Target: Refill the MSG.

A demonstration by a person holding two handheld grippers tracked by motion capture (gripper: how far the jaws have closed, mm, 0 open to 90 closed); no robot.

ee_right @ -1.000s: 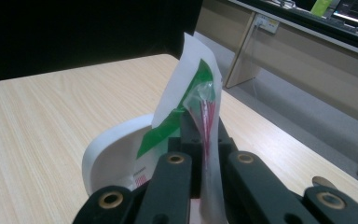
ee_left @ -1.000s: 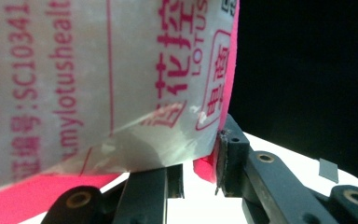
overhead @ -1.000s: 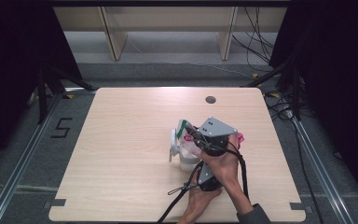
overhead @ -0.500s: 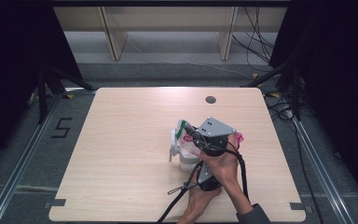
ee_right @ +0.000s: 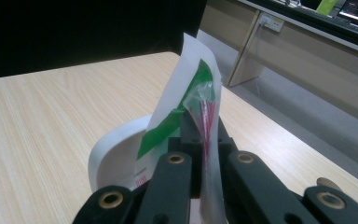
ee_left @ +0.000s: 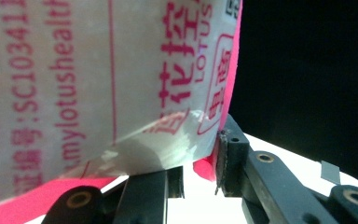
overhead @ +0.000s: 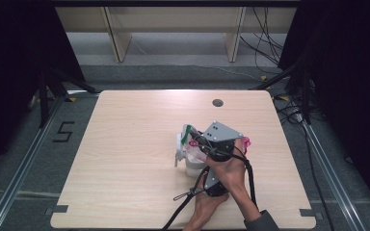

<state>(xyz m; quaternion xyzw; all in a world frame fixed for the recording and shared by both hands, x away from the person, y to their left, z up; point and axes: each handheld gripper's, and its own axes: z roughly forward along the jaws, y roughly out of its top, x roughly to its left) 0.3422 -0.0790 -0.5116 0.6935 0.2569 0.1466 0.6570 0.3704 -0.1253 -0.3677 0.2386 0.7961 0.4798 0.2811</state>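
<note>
Left gripper view, nearest: a translucent plastic packet (ee_left: 121, 84) with a pink edge hangs right over the black fingers (ee_left: 233, 158) of the left gripper (ee_left: 198, 179). Red print runs sideways on it: "LOTUS", part of a web address ending "mylotushealth", a code starting "SC10341", plus Chinese characters too cropped to read. The pink lower corner of the packet sits in the narrow gap between the fingers; whether the pads press on it I cannot tell.

Right gripper view: the right gripper (ee_right: 204, 140) has its fingers (ee_right: 186, 135) closed together on the top of a clear sachet (ee_right: 205, 107) with thin red lines. Just behind it stands a white packet with a green stripe (ee_right: 182, 107), small red print at its lower edge, not legible. A white cup (ee_right: 107, 158) is beside it on the table (ee_right: 51, 107).

High view: both hands come in from the bottom edge, close together right of the table's centre. The right hand (overhead: 229, 171) grips its gripper with the grey three-cornered plate (overhead: 220, 131) facing up and away. The packets and the cup (overhead: 192, 163) lie just left of that plate, on the table (overhead: 125, 144). Further off, a "5" (overhead: 62, 131) is marked on the floor at left
</note>
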